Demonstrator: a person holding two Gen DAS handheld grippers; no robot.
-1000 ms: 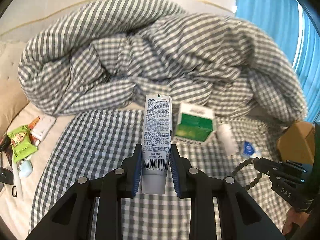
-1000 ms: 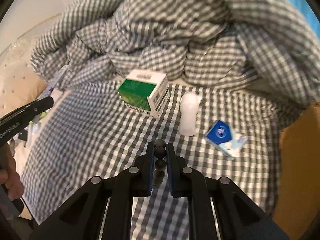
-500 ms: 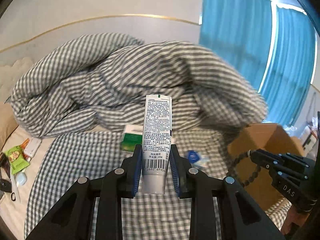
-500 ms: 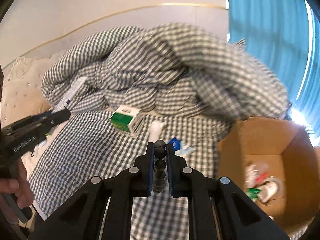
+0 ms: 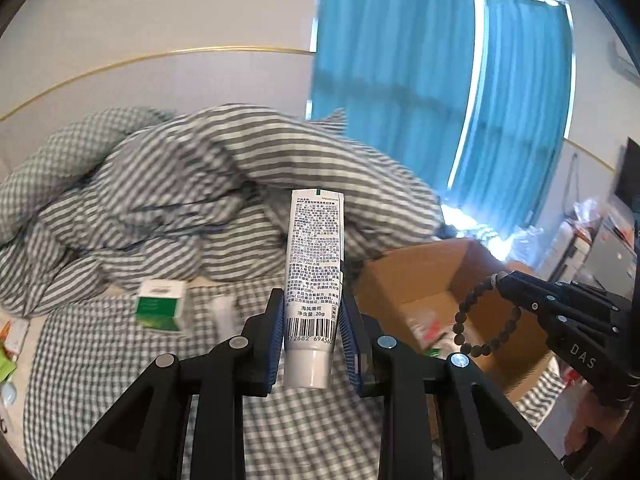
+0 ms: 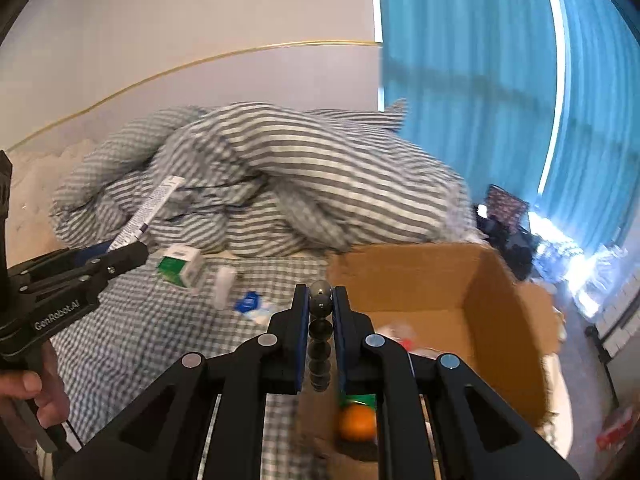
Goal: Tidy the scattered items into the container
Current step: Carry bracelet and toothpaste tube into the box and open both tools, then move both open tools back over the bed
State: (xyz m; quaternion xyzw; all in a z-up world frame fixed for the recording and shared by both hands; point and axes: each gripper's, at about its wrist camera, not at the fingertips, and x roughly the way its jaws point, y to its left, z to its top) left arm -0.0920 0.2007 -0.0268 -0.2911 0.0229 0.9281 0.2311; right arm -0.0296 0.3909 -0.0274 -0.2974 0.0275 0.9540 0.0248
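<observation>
With the left gripper pinching an upright toothpaste tube and the right gripper clamping a dangling bead bracelet, both near the open cardboard box, releasing short of the rim risks dropping either onto the checked bedsheet.

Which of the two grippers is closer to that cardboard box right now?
Right. The right gripper, shut on a bead bracelet, hangs at the cardboard box opening. The left gripper, clamping a tube, sits farther back over the checked bedding, beside the box.
</observation>
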